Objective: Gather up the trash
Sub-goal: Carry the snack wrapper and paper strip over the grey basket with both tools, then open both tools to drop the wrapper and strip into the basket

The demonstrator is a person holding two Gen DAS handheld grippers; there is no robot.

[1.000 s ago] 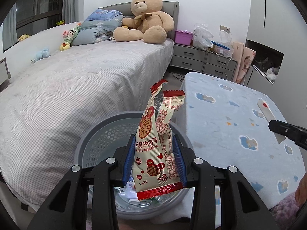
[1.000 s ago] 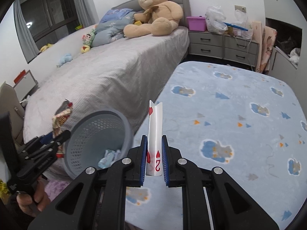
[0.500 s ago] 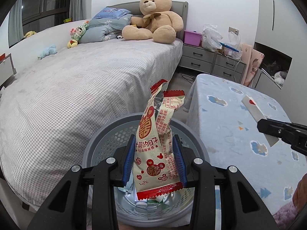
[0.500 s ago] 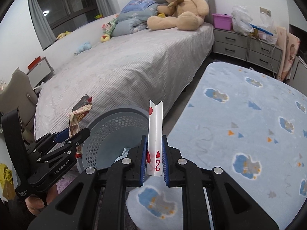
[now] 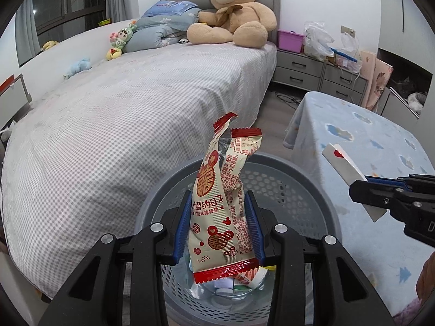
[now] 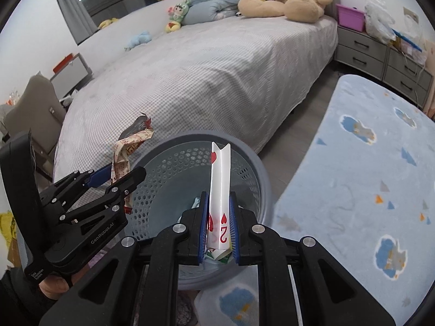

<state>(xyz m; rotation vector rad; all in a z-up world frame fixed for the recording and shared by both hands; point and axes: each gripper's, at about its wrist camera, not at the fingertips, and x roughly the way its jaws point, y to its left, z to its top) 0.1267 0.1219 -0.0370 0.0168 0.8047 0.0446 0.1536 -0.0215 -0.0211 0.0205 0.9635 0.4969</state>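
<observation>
My left gripper [image 5: 218, 226] is shut on a cream and red snack wrapper [image 5: 223, 206] that stands upright between the blue pads, right over the grey perforated waste basket [image 5: 293, 182]. The basket holds several scraps at its bottom. My right gripper [image 6: 218, 228] is shut on a bent playing card [image 6: 219, 187], a two of hearts, above the same basket [image 6: 252, 163]. In the left wrist view the right gripper [image 5: 380, 190] comes in from the right with the card [image 5: 345, 165]. The right wrist view shows the left gripper [image 6: 108, 179] with the wrapper [image 6: 127, 146].
A bed with a grey checked cover [image 5: 122, 114] runs along the left, with a big teddy bear [image 5: 233, 11] at its head. A blue cloud-pattern rug [image 6: 361, 179] lies to the right. Grey drawers [image 5: 320, 73] stand at the back. A chair [image 6: 30, 108] stands at the far left.
Both grippers have moved over the basket and dipped lower; the basket now fills more of each view. The right gripper has swung left from the rug. Wrapper and card stay gripped.
</observation>
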